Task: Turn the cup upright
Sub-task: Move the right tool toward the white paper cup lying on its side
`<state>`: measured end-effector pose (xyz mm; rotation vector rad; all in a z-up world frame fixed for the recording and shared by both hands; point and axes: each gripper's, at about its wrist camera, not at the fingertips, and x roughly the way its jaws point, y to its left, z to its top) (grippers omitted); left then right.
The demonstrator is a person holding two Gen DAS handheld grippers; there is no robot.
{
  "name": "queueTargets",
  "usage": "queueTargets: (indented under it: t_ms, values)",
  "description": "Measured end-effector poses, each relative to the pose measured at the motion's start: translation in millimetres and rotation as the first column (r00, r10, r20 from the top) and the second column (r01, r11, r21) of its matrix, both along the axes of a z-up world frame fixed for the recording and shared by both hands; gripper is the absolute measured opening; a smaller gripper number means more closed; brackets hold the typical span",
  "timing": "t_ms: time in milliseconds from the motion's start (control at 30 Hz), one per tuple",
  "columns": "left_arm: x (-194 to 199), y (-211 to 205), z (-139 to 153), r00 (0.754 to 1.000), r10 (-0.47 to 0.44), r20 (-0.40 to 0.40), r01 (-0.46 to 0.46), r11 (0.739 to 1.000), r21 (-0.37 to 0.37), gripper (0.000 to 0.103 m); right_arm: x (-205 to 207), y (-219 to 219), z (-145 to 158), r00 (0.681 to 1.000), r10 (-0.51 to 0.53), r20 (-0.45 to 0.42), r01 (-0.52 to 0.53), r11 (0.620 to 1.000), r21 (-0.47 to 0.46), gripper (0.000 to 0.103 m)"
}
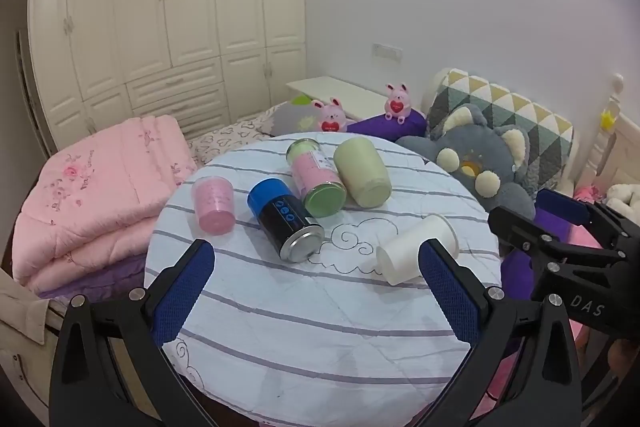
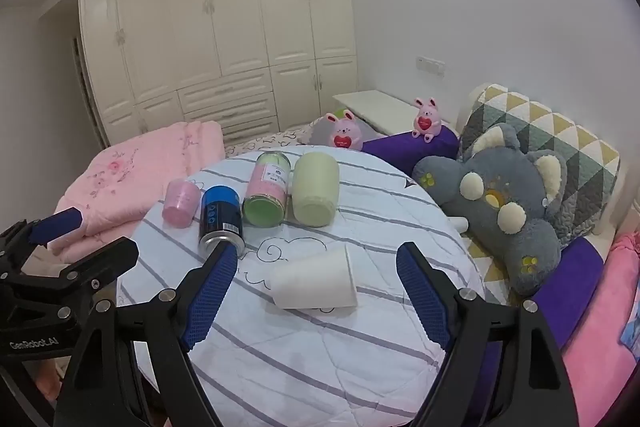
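Note:
A white paper cup (image 1: 412, 251) lies on its side on the round striped table (image 1: 320, 307), at its right. In the right wrist view the white cup (image 2: 316, 281) lies just ahead, between my fingers' line of sight. My left gripper (image 1: 316, 267) is open and empty above the table's near part. My right gripper (image 2: 314, 283) is open and empty, hovering before the white cup; it also shows in the left wrist view (image 1: 560, 223) at the right. A pink cup (image 1: 213, 205), a blue-black can (image 1: 284, 225), a pink-green jar (image 1: 316, 183) and a pale green cup (image 1: 362, 171) also lie on their sides.
A folded pink quilt (image 1: 92, 195) lies left of the table. A grey plush toy (image 1: 472, 163), patterned pillow (image 1: 512, 111) and two pink bunny toys (image 1: 332, 117) sit behind and right. A white wardrobe (image 1: 160, 7) fills the back wall.

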<state>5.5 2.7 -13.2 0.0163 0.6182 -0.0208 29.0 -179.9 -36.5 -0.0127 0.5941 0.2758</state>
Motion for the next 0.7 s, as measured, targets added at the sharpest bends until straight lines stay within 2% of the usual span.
queueTargets:
  t_ms: [133, 233, 700]
  values:
    - [-1.4, -2.3, -1.9, 1.0, -0.008, -0.003, 0.008, 1.0, -0.007, 0.103, 0.8, -3.3, -1.0, 1.0, 0.014, -0.007, -0.014, 1.0, 0.014, 0.083]
    - [2.5, -0.3, -1.2, 1.0, -0.01, -0.005, 0.01, 1.0, -0.01, 0.103, 3.8, -4.7, -3.5, 1.0, 0.01, -0.019, -0.01, 1.0, 0.017, 0.091]
    - [8.3, -3.5, -7.3, 1.0, -0.02, -0.021, 0.02, 1.0, -0.01, 0.103, 1.1, -7.0, 0.4, 1.0, -0.023, 0.014, 0.023, 1.0, 0.002, 0.091]
